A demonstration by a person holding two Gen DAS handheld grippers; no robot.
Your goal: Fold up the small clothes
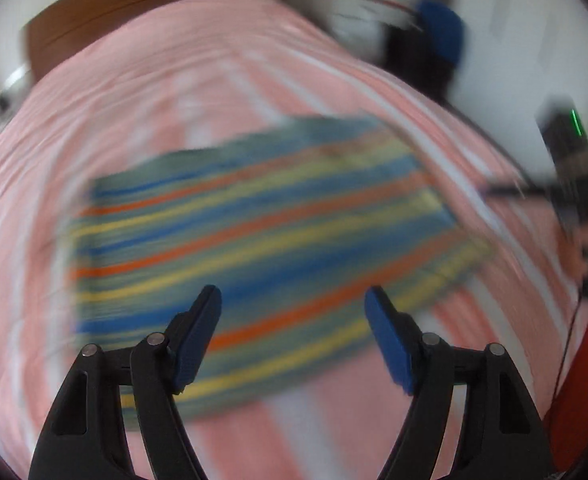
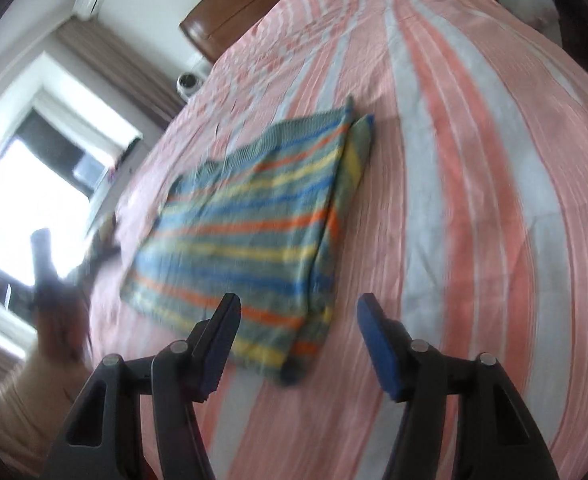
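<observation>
1. The left tongs [image 1: 292,300] stand wide open and empty above the near edge of the striped knit garment [image 1: 261,248]; I judge they have let go.
2. The garment lies flat mid-bed on the pink-and-white striped bedspread [image 2: 474,200], folded into a rectangle, apparently done. Its long axis runs from the near edge toward the wooden headboard [image 2: 229,12]; its stripes cross that line.
3. The right tongs [image 2: 298,308] gape, empty, over the near corner.
</observation>
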